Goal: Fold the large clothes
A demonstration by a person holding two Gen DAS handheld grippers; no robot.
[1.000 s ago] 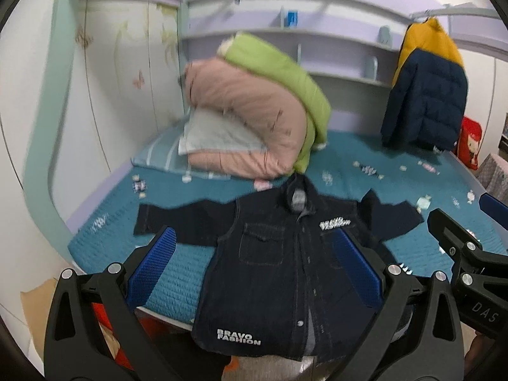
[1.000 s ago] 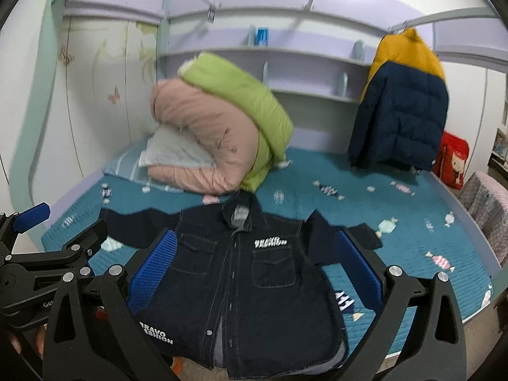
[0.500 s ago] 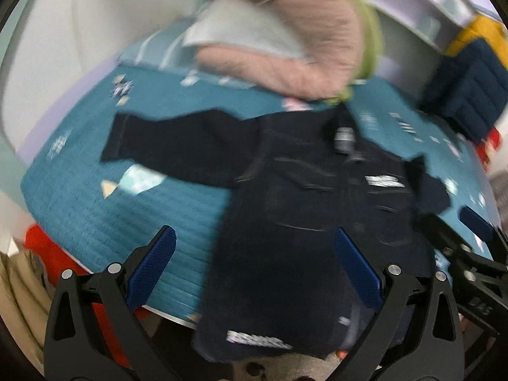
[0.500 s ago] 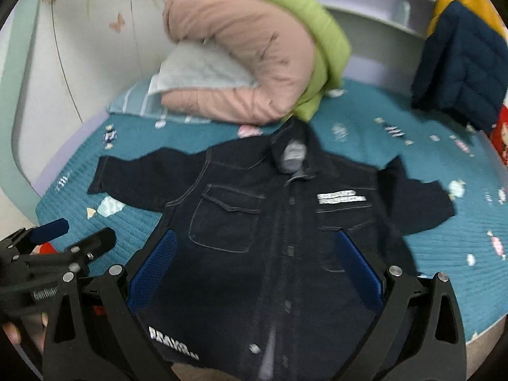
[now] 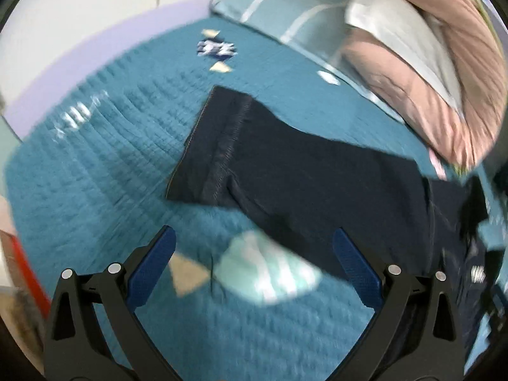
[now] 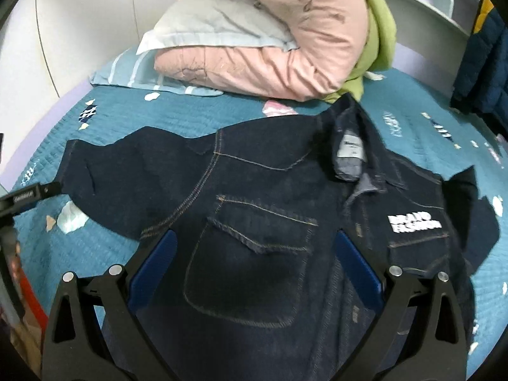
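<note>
A dark blue denim jacket (image 6: 270,222) lies front up and spread flat on the teal bedspread (image 6: 104,244), collar toward the pillows. Its left sleeve (image 5: 285,165) stretches out with the cuff (image 5: 206,146) at the end. My left gripper (image 5: 254,266) is open and empty, hovering just short of that sleeve. It shows at the left edge of the right wrist view (image 6: 28,195), beside the cuff. My right gripper (image 6: 254,263) is open and empty above the jacket's chest pocket (image 6: 250,263).
A rolled pink and green quilt (image 6: 285,31) with a grey pillow (image 6: 216,25) lies behind the jacket's collar. A dark puffer coat (image 6: 485,54) hangs at the far right. The bed's edge (image 5: 63,73) borders a white wall on the left.
Both grippers have moved forward and down toward the bed. The left one swung left to the sleeve; the right one closed in over the chest. The jacket has not moved.
</note>
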